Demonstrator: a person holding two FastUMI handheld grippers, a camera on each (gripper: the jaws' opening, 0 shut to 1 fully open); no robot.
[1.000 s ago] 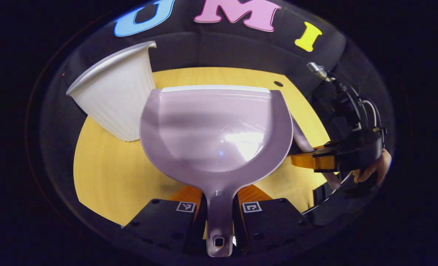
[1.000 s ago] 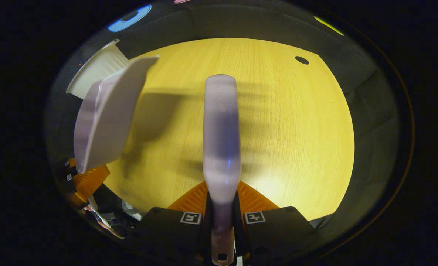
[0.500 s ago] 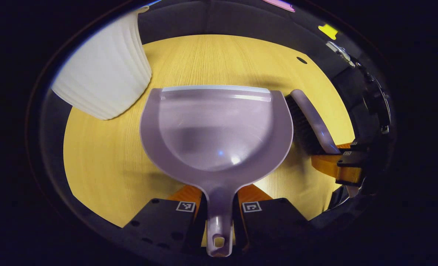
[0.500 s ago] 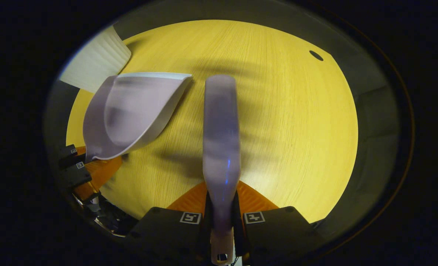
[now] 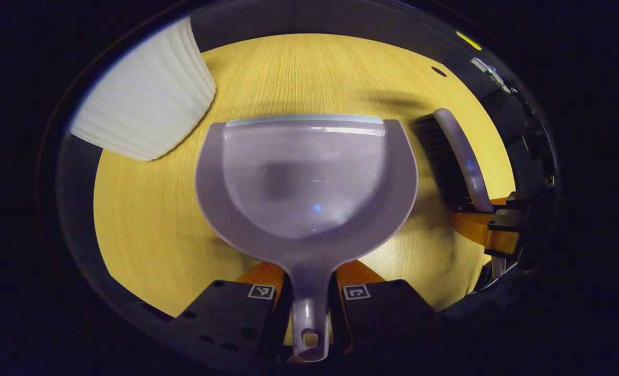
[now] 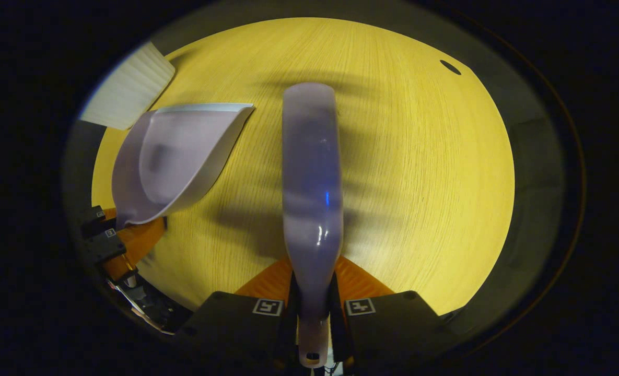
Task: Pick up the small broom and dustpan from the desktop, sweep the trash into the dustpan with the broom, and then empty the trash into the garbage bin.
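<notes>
My left gripper [image 5: 310,284] is shut on the handle of a lilac dustpan [image 5: 306,175], whose pan is empty and faces the wooden tabletop [image 5: 147,230]. In the right gripper view my right gripper [image 6: 313,292] is shut on the handle of the lilac broom [image 6: 310,183], which points forward over the table. The broom [image 5: 458,154], with dark bristles on its left side, shows at the right of the left gripper view, with the right gripper [image 5: 489,227] below it. The dustpan [image 6: 171,156] and the left gripper [image 6: 126,243] show at the left of the right gripper view.
A white ribbed garbage bin [image 5: 142,107] stands at the back left of the table, also seen as the bin [image 6: 126,91] in the right gripper view. A small dark hole [image 6: 450,67] marks the table's far right. Black cloth walls ring the table.
Both views have tipped downward toward the tabletop, so the bin slid up and left. The dustpan turned from steeply tilted to flatter above the table. Both grips have held.
</notes>
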